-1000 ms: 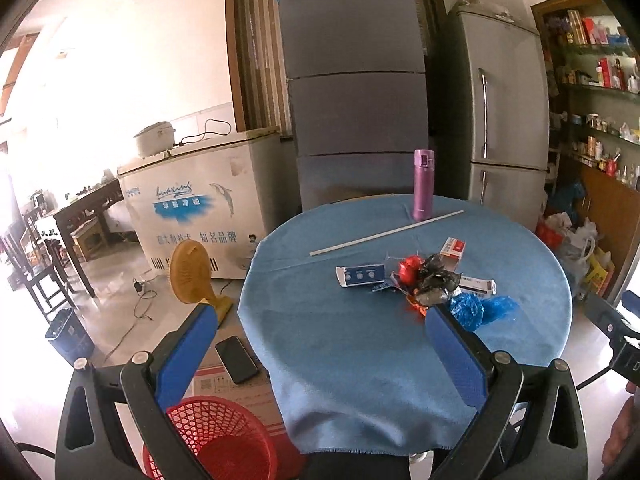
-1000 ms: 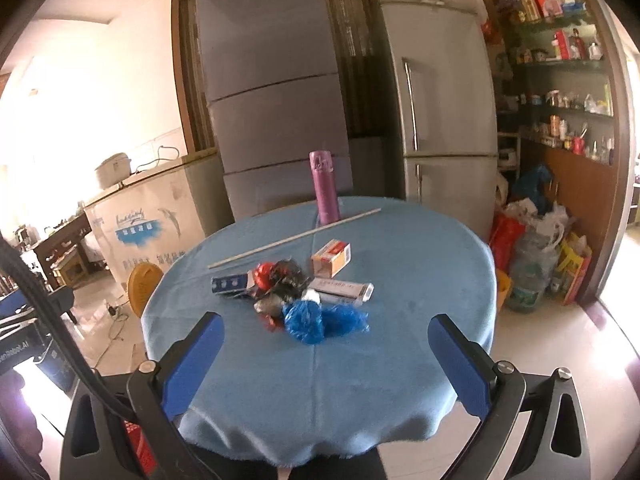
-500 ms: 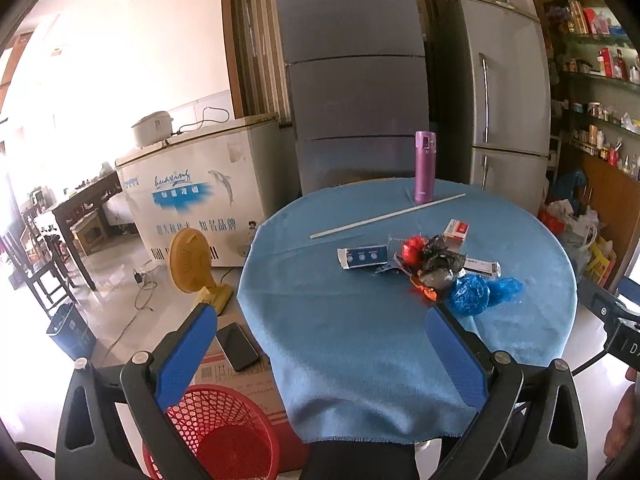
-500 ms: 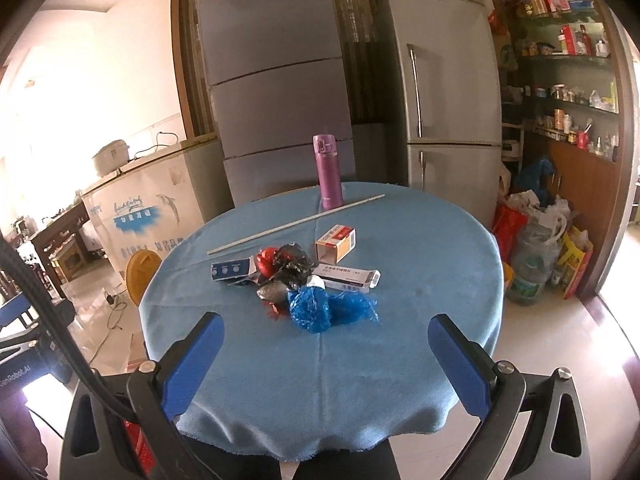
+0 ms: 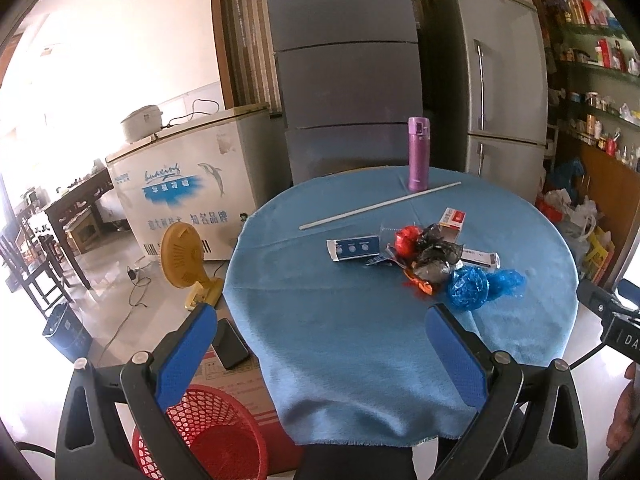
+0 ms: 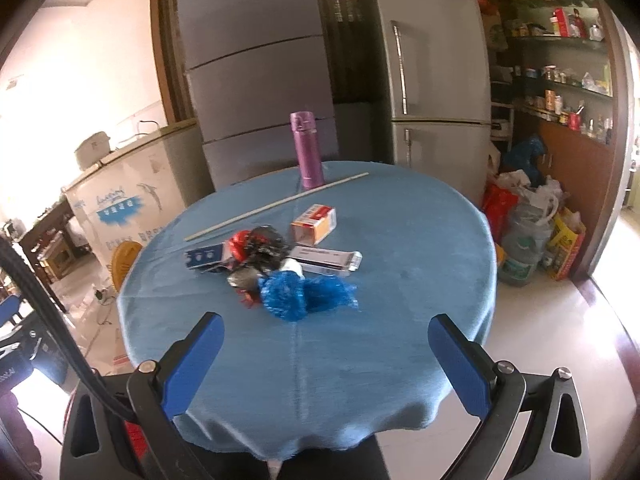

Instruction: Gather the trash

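Lying crumpled, blue bag [image 6: 298, 294], red wrapper [image 6: 240, 243], black bag [image 6: 266, 246]

matt blue cloth [image 5: 360, 340]; crinkled glossy plastic bags [image 5: 468, 288]

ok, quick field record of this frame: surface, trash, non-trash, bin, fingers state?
surface: round table, blue cloth
trash: blue bag, black bag, red wrapper, boxes, clustered mid-table
non-trash: purple flask, upright at far edge; white rod in front of it
bin: red basket on the floor, left of the table
left gripper: fingers open, empty
right gripper: fingers open, empty
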Demonstrator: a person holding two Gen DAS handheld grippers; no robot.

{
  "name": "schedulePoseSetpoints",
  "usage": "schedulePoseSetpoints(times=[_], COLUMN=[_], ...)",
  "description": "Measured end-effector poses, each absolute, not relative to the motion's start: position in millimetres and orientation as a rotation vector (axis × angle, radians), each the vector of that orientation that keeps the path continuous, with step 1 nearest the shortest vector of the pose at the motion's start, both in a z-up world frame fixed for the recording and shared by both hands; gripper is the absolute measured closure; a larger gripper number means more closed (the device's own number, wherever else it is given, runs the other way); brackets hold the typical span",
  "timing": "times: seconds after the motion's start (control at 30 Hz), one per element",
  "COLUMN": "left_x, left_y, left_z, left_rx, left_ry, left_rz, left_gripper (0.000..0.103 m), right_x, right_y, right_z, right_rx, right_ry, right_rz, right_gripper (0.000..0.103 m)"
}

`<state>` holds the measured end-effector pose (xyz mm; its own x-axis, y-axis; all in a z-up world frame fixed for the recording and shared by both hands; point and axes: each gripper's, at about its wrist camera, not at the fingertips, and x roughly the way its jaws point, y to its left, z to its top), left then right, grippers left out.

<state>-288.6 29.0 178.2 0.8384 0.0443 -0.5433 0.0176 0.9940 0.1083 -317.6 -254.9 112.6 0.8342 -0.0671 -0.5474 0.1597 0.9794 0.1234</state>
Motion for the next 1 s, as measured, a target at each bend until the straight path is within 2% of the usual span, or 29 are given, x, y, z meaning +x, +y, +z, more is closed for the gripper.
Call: schedulePoseSetpoints(times=[0.57,1.0], left_x=[-235,-162], left_y=[16,-6], left_z=[151,107], left_rx=[0.120,0.124], left_ry=[0.678,0.850], left_rz=[0.017,-0.093], left_gripper=[0.000,0.000], right_x=[-269,-186], right_y=[-270,-291], right_z=[87,42], right_rx=[0.168,0.266], right_ry=[0.653,0.792], right_rz=[-0.090,0.061], right_gripper=[0.000,0.000])
